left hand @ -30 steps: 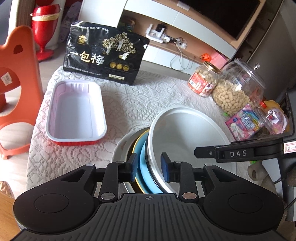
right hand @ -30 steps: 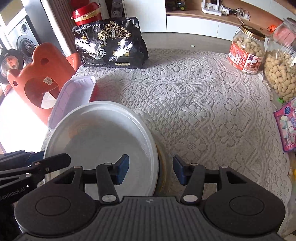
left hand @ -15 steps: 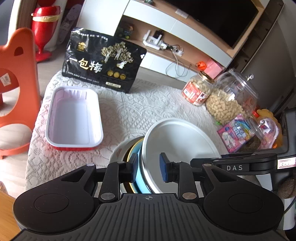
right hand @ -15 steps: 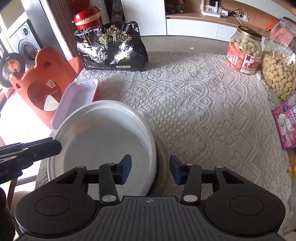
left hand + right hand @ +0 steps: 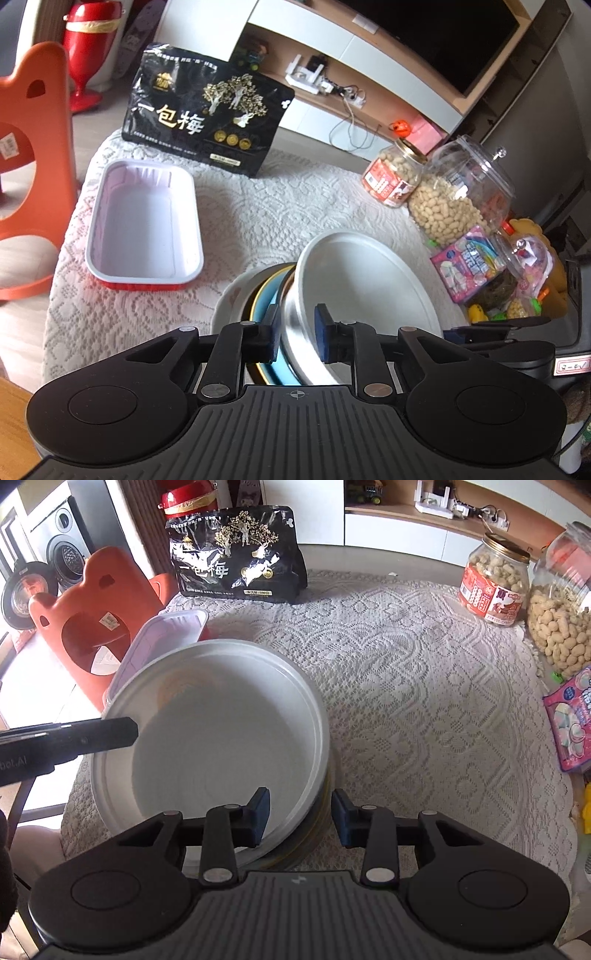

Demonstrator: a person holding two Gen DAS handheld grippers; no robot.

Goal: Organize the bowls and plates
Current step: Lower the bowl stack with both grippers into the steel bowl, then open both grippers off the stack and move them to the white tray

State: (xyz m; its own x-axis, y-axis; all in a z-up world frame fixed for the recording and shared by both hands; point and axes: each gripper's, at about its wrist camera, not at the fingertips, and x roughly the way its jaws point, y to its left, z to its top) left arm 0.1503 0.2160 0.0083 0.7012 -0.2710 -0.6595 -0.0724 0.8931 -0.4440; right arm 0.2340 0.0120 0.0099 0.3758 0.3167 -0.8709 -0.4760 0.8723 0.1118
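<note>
A large white bowl (image 5: 362, 280) (image 5: 221, 738) leans tilted on a stack near the table's front: a blue plate (image 5: 267, 306), a yellow-rimmed plate and a white dish (image 5: 229, 302) under it. My left gripper (image 5: 297, 332) is shut on the bowl's near wall, one pad outside and one inside. Its finger (image 5: 74, 738) shows at the left of the right wrist view. My right gripper (image 5: 299, 818) straddles the bowl's opposite rim and the stack's edge (image 5: 317, 830). Its jaws are closing and the pads stand apart from both.
A red-and-white rectangular tray (image 5: 144, 225) lies left of the stack. A black snack bag (image 5: 207, 114) stands at the back. Peanut jars (image 5: 395, 177) and candy packets (image 5: 465, 266) crowd the right edge. An orange chair (image 5: 85, 627) is beside the table. Lace cloth (image 5: 424, 701) lies bare at centre right.
Both pairs of jaws have narrowed. The left pads have come to grip the bowl's wall. The right gripper has shifted slightly along the bowl's rim.
</note>
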